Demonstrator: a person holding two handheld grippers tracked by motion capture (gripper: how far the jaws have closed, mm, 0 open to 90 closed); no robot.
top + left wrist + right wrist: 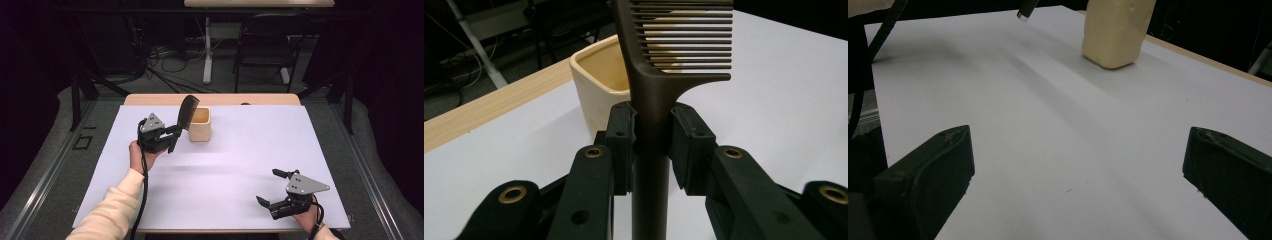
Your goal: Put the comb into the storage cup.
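From the high view, the left gripper point(172, 134) holds a dark comb point(187, 112) by its handle, the toothed end raised just beside the cream cup point(200, 125) at the far side of the white table point(240, 200), while the right gripper point(274, 189) rests near the front edge with jaws spread, holding nothing. In the left gripper view the jaws are clenched on the comb's point(659, 100) handle below the teeth, the cup point(596, 80) just behind it; I think the comb should be kept upright and centred over the opening before it is lowered. In the right gripper view the jaws stand wide apart over bare table point(1048, 150), the cup point(1115, 32) well away.
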